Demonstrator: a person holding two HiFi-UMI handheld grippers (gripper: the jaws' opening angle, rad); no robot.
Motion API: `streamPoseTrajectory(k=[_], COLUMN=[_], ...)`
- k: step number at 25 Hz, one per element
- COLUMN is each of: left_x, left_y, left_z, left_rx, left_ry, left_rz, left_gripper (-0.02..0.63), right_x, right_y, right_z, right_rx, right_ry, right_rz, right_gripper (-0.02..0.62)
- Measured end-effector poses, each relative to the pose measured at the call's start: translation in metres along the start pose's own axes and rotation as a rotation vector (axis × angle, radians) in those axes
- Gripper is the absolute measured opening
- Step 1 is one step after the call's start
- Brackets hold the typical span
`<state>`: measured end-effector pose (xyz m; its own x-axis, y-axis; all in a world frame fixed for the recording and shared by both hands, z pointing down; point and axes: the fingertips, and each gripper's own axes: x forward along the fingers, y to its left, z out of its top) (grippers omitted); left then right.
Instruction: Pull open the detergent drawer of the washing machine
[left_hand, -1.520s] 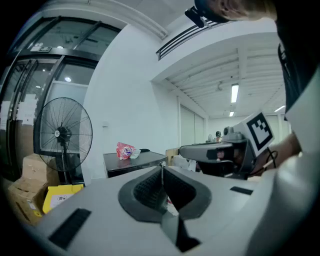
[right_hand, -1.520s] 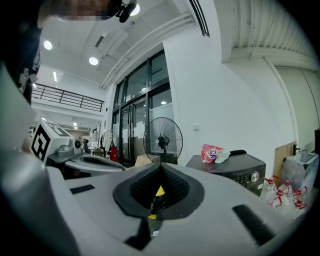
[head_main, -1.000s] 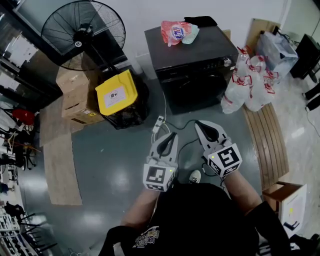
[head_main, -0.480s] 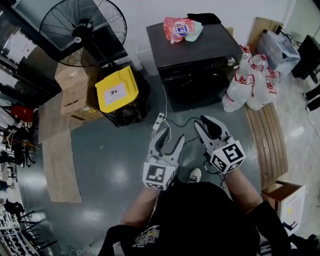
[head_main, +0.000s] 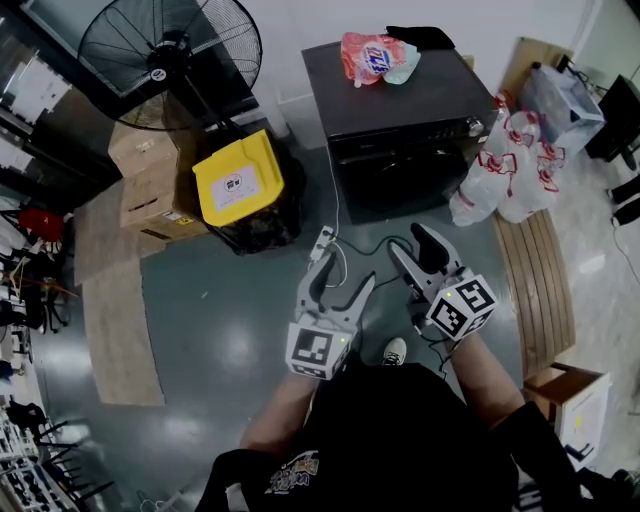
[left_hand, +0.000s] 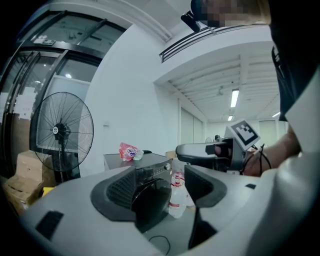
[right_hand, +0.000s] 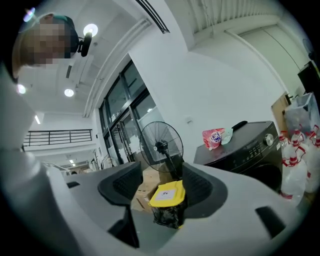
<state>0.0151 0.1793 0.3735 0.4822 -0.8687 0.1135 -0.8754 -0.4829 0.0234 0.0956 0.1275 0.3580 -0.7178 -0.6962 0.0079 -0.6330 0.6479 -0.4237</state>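
A black front-loading washing machine (head_main: 400, 100) stands against the far wall, its control strip (head_main: 410, 133) along the top of the front. Its detergent drawer cannot be made out from here. Both grippers hover over the floor well short of the machine. My left gripper (head_main: 343, 280) has its jaws spread wide and still opening, with nothing between them. In the left gripper view the machine (left_hand: 150, 172) shows far off between the jaws. My right gripper (head_main: 413, 250) is opening too and holds nothing; it faces the yellow-lidded bin (right_hand: 167, 195), with the machine (right_hand: 250, 145) off to the right.
A pink detergent bag (head_main: 370, 55) and a dark cloth (head_main: 420, 37) lie on the machine's top. Bagged plastic bottles (head_main: 500, 170) stand at its right, a wooden pallet (head_main: 535, 280) beyond. A standing fan (head_main: 165, 60), cardboard boxes (head_main: 150, 190), a yellow-lidded bin (head_main: 238, 185) and a power strip (head_main: 322, 243) are at the left.
Both grippers went from shut to spread jaws, the left one wider. Both edged forward toward the machine, and the right gripper rolled so its marker cube tilts.
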Motion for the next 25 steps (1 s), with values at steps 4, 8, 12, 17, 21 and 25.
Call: streamPoseTrajectory(k=[4,8,12,17,21,25], left_x=[0.0,0.001,0.0,-0.001,-0.004,-0.005], left_y=[0.023,0.049,0.082,0.117,0.142,0.159], left_z=[0.004,0.007,0.002,0.002,0.0,0.0], left_rx=[-0.01,-0.027,-0.015,-0.019,-0.02,-0.007], left_ry=[-0.002,0.012,-0.011,-0.014,-0.015,-0.017], left_rz=[-0.016,-0.035,-0.037,-0.055,-0.08,-0.113], left_gripper=[0.276,0.276,0.276,0.276,0.276,0.276], right_x=[0.023,0.048,0.073,0.103,0.126,0.146], right_y=[0.004,0.007,0.011,0.015,0.017,0.02], right_z=[-0.003,-0.007,-0.014,-0.021,-0.028,-0.033], right_rx=[0.003,0.007,0.016,0.056,0.095,0.137], right_ry=[0.0,-0.001,-0.001,-0.004,-0.017,-0.032], right_rz=[-0.011,-0.029,-0.051,-0.073,-0.092,-0.119], right_gripper=[0.27,0.275,0.276,0.286,0.288,0.291])
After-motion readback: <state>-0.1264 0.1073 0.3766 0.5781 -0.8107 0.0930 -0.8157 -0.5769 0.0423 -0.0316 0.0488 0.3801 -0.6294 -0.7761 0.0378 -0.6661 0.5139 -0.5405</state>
